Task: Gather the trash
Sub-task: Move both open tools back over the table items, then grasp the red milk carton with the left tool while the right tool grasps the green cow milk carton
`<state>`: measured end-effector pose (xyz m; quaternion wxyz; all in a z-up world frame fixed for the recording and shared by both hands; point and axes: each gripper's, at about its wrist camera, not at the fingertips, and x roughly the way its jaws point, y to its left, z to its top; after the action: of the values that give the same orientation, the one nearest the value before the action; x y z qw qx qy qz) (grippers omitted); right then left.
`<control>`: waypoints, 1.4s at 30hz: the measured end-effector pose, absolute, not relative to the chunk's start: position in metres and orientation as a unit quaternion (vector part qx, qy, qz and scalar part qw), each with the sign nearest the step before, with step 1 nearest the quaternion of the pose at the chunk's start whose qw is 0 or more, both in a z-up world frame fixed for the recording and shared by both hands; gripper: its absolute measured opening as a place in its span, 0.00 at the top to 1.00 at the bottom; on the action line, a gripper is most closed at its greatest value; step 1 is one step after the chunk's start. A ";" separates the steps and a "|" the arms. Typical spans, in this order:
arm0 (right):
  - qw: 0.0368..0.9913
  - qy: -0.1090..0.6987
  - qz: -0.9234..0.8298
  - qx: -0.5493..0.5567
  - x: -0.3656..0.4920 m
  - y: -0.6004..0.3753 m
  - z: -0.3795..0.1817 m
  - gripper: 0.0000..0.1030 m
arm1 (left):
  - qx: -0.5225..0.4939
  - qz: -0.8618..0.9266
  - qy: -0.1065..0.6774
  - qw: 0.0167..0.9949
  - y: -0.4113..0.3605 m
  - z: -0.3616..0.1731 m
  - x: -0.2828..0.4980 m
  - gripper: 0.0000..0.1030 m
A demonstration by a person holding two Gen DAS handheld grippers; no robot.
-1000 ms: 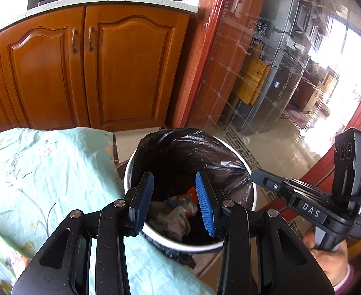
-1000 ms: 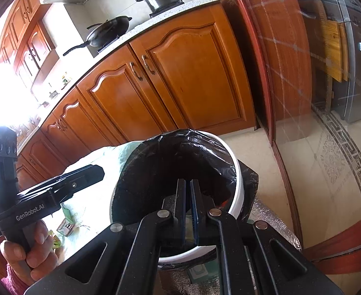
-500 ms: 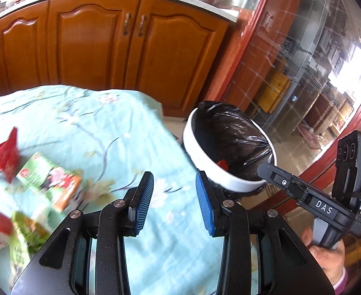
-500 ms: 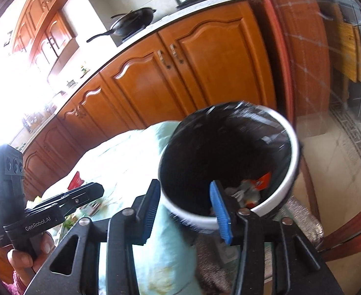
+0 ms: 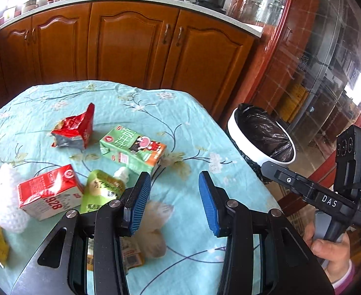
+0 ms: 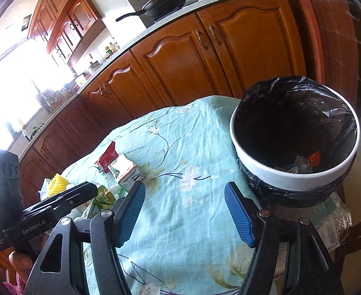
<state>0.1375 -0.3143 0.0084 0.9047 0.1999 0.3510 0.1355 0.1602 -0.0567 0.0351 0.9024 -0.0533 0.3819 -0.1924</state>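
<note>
Several bits of trash lie on the worktop (image 5: 185, 132), all on the side away from the bin (image 5: 261, 135), which stands just off the worktop's edge, I'd guess so scraps can be dropped straight in. From the left wrist: a torn red packet (image 5: 74, 127) farthest from the bin, a green carton (image 5: 133, 147) nearer it, then a red carton (image 5: 49, 193) and green pouch (image 5: 101, 189). The left tool (image 5: 171, 202) is partly open with nothing in it, aimed at the pile for the next pick.

From the right wrist: the right tool (image 6: 185, 212) has just been opening and holds nothing, standing wide beside the bin (image 6: 293, 179), where scraps show at the bottom.
</note>
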 end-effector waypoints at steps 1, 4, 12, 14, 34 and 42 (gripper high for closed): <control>0.904 0.352 0.139 0.199 0.137 -0.310 0.008 0.33 | -0.056 -0.187 0.382 0.904 -0.050 0.035 0.158 0.61; 0.902 0.356 0.148 0.196 0.137 -0.297 0.007 0.33 | -0.063 -0.169 0.381 0.907 -0.028 0.033 0.154 0.61; 0.895 0.368 0.176 0.181 0.143 -0.262 0.006 0.33 | -0.070 -0.128 0.381 0.913 0.020 0.031 0.146 0.61; 0.894 0.369 0.182 0.176 0.145 -0.256 0.007 0.33 | -0.068 -0.121 0.381 0.914 0.030 0.031 0.145 0.61; 0.882 0.401 0.229 0.091 0.190 -0.200 0.004 0.32 | 0.093 -0.166 0.400 0.897 0.049 0.020 0.171 0.49; 0.875 0.412 0.251 0.040 0.221 -0.181 -0.001 0.26 | 0.160 -0.180 0.416 0.877 0.049 0.005 0.195 0.47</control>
<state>0.2208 -0.1809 -0.0008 0.8747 0.0404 0.4124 0.2512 0.1952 0.0485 0.0048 0.8767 0.1600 0.4162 -0.1804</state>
